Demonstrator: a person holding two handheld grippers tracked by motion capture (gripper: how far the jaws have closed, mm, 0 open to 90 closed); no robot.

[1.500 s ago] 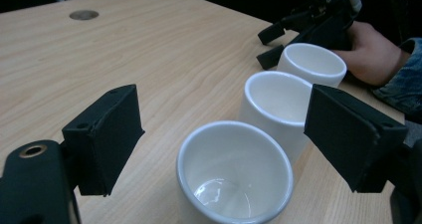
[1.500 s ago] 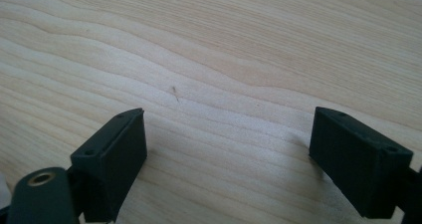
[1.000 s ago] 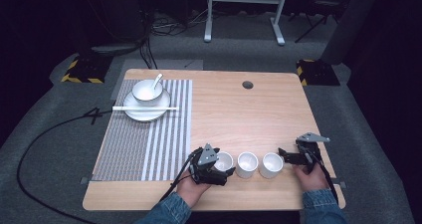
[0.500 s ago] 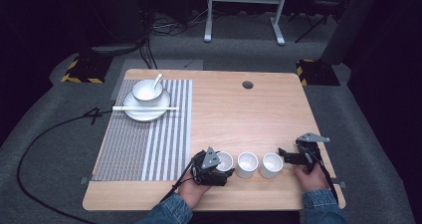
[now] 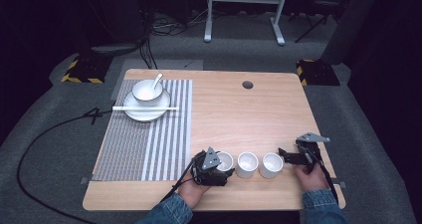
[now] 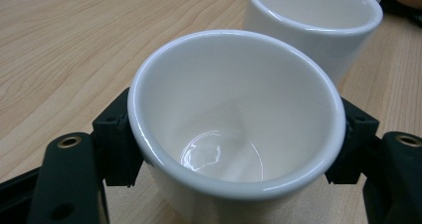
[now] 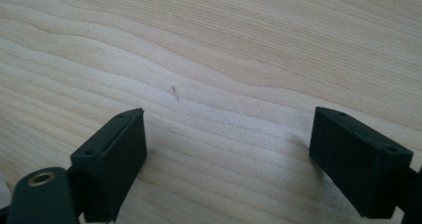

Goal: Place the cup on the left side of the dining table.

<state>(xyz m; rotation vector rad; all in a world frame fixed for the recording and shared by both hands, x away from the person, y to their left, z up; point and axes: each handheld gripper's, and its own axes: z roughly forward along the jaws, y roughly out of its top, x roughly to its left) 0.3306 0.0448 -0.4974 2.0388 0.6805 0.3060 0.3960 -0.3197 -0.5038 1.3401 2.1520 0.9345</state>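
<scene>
three white cups stand in a row near the front edge of the wooden table [image 5: 249,114]. the left gripper [image 5: 217,166] is clamped on the leftmost cup [image 5: 223,161]; in the left gripper view its black jaws press both sides of that cup [image 6: 239,129], and the middle cup [image 6: 313,25] stands just beyond it. the right gripper [image 5: 290,157] sits just beside the right cup [image 5: 271,165], and in the right gripper view its jaws are spread wide over bare wood, holding nothing. a bowl [image 5: 147,91] with a spoon [image 5: 156,79] sits on a plate [image 5: 145,112] on the striped mat [image 5: 144,144], with chopsticks [image 5: 144,108] laid across.
</scene>
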